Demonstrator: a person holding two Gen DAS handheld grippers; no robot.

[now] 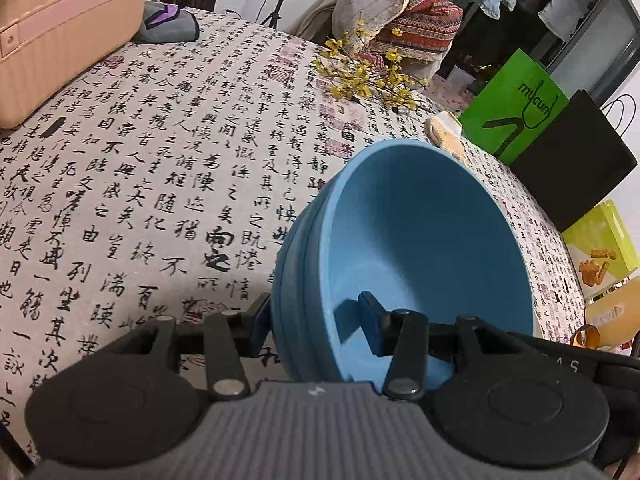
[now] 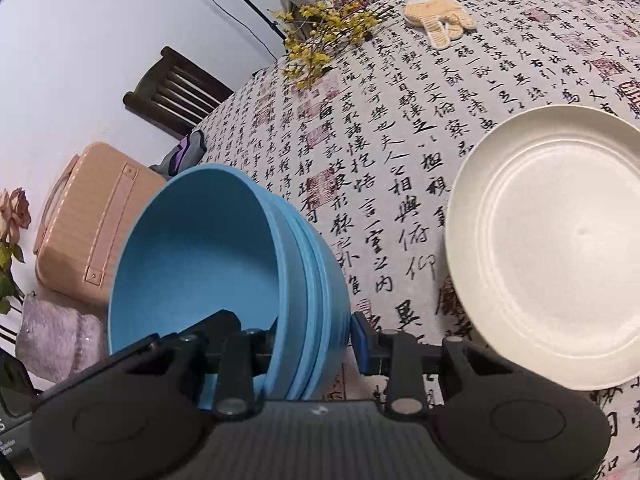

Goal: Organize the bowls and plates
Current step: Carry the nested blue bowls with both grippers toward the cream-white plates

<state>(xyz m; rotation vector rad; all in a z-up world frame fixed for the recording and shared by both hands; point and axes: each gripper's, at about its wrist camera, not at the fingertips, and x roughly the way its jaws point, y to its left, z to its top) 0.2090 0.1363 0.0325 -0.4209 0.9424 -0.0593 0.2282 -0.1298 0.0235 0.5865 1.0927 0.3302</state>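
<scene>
Both jaws clamped across the rim of the stacked blue bowls (image 1: 420, 248), left gripper (image 1: 316, 332) and right gripper (image 2: 296, 340) sharing the load, tilted above the desk (image 2: 400, 140), cream plate (image 2: 552, 240) near right.

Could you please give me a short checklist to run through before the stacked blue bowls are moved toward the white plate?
1. Left gripper straddles the blue bowl stack wall, one finger inside and one outside: ok.
2. Right gripper straddles the opposite wall of the stack in the same way: ok.
3. Both grips firmly clamped: cannot tell; contact at the pads is not clearly visible.
4. Bowls nested evenly, rims parallel: ok.
5. White plate empty and flat on the tablecloth: ok.
6. Path from stack to plate free; glove and yellow flowers lie farther back: ok.
</scene>
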